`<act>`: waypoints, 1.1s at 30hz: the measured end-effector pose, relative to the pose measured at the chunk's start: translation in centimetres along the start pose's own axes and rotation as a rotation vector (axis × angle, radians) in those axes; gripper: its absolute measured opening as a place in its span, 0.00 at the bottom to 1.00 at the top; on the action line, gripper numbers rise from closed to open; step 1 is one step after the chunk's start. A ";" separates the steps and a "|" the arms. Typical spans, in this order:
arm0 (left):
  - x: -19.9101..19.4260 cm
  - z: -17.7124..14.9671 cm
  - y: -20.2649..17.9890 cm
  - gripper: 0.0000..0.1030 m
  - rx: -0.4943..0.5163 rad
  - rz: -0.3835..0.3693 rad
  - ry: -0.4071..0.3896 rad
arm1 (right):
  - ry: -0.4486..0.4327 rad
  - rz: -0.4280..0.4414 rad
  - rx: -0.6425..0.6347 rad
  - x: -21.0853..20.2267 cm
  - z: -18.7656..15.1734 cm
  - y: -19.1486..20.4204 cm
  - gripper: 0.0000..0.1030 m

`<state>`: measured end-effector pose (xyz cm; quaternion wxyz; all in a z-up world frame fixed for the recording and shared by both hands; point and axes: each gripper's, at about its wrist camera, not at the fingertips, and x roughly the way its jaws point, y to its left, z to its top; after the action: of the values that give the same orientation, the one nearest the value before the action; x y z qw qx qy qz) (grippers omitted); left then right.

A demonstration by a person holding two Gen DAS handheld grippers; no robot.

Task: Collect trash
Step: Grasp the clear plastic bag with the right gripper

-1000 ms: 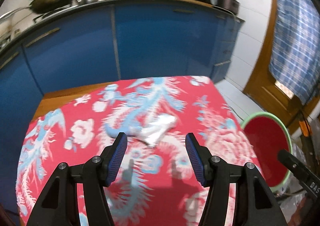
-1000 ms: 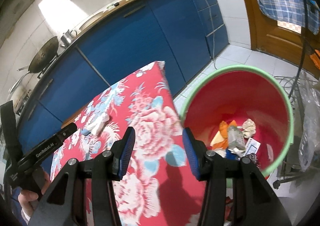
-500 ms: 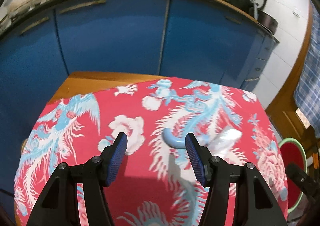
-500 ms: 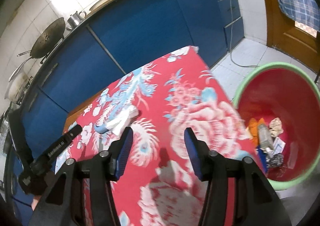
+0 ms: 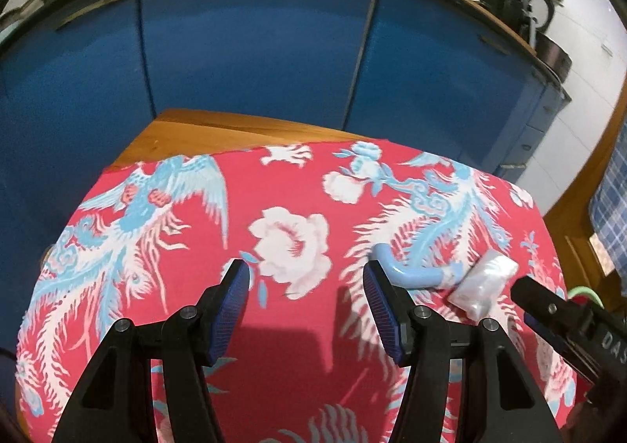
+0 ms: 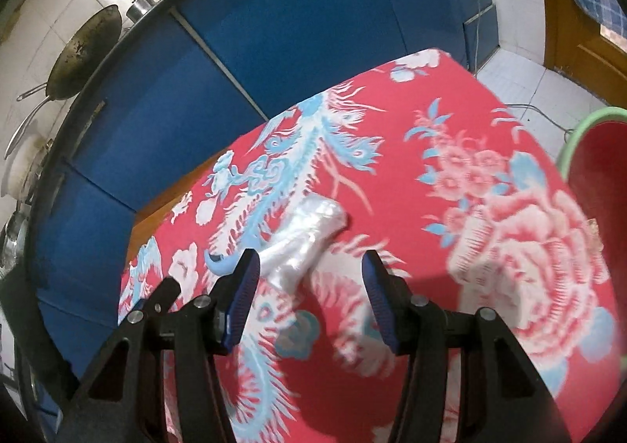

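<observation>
Ahead of the right gripper (image 6: pixel 309 300), jaws half-spread and empty: crumpled plastic wrapper (image 6: pixel 303 237), on tablecloth (image 6: pixel 450 137). Step: approach. Next judged: descent, closure, carriage to bin (image 6: pixel 580 137).

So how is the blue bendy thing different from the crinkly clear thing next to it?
The blue curved piece is solid pale blue and smooth; the clear plastic wrapper is see-through, whitish and crumpled. The blue piece is thin and hooked at one end; the wrapper is a fatter bundle. Both lie side by side, touching, on the red flowered tablecloth, and neither is being held.
</observation>
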<state>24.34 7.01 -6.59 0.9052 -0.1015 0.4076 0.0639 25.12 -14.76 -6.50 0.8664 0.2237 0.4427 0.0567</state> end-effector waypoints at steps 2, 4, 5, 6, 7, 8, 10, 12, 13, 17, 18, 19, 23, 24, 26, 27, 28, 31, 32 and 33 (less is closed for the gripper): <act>0.0 0.1 0.4 0.60 -0.015 0.009 -0.005 | 0.004 -0.004 0.002 0.6 0.3 0.5 0.55; 0.0 0.1 0.6 0.60 -0.023 0.012 -0.008 | 0.006 -0.010 0.010 1.3 0.5 0.9 0.55; 0.0 0.1 0.7 0.60 -0.025 0.010 -0.008 | 0.008 -0.013 0.014 1.6 0.6 1.0 0.55; 0.0 0.1 0.7 0.60 -0.026 0.009 -0.008 | 0.010 -0.015 0.017 2.0 0.8 1.2 0.55; 0.0 0.1 0.8 0.60 -0.029 0.008 -0.006 | 0.012 -0.018 0.019 2.3 0.8 1.3 0.55; 0.1 0.1 0.8 0.60 -0.031 0.007 -0.004 | 0.014 -0.022 0.021 2.6 0.9 1.4 0.55; 0.2 0.1 0.9 0.60 -0.035 0.005 0.002 | 0.021 -0.027 0.022 3.1 1.0 1.6 0.55; 0.2 0.1 1.1 0.60 -0.038 0.000 0.007 | 0.028 -0.036 0.028 3.7 1.0 1.7 0.55; 0.2 0.1 1.1 0.60 -0.041 -0.001 0.007 | 0.033 -0.036 0.030 3.9 1.0 1.7 0.54; 0.2 0.1 1.1 0.60 -0.047 -0.009 0.006 | 0.024 -0.048 0.026 4.1 1.0 1.7 0.40; 0.1 0.1 1.1 0.60 -0.047 -0.011 0.007 | 0.023 -0.045 0.022 4.1 1.0 1.6 0.36; 0.2 0.1 1.1 0.60 -0.046 -0.013 0.008 | 0.024 -0.038 0.022 4.1 0.9 1.5 0.35; 0.1 0.0 0.8 0.60 -0.037 -0.022 0.008 | 0.021 -0.020 0.010 3.5 0.9 1.0 0.29; 0.1 0.0 0.7 0.60 -0.034 -0.024 0.008 | 0.017 -0.013 0.009 3.2 0.9 0.8 0.29; 0.1 -0.1 0.5 0.60 -0.027 -0.028 0.008 | 0.006 -0.002 0.007 2.5 0.9 0.4 0.28; 0.2 -0.1 0.4 0.60 -0.023 -0.030 0.008 | -0.002 0.002 0.006 2.0 0.9 0.1 0.28; 0.2 -0.1 0.3 0.60 -0.021 -0.035 0.010 | -0.009 0.006 0.004 1.4 0.8 -0.2 0.28; 0.2 -0.2 -0.1 0.60 -0.018 -0.046 0.012 | -0.028 0.014 0.003 -0.4 0.4 -1.4 0.28; 0.2 -0.2 -0.1 0.60 -0.016 -0.045 0.013 | -0.034 0.014 0.005 -0.9 0.3 -1.9 0.28; 0.1 -0.3 -0.2 0.60 -0.013 -0.045 0.012 | -0.038 0.014 0.013 -1.7 0.0 -2.6 0.28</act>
<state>24.30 6.72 -6.84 0.9032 -0.1169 0.4105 0.0456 23.86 -17.59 -6.41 0.8729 0.2336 0.4247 0.0557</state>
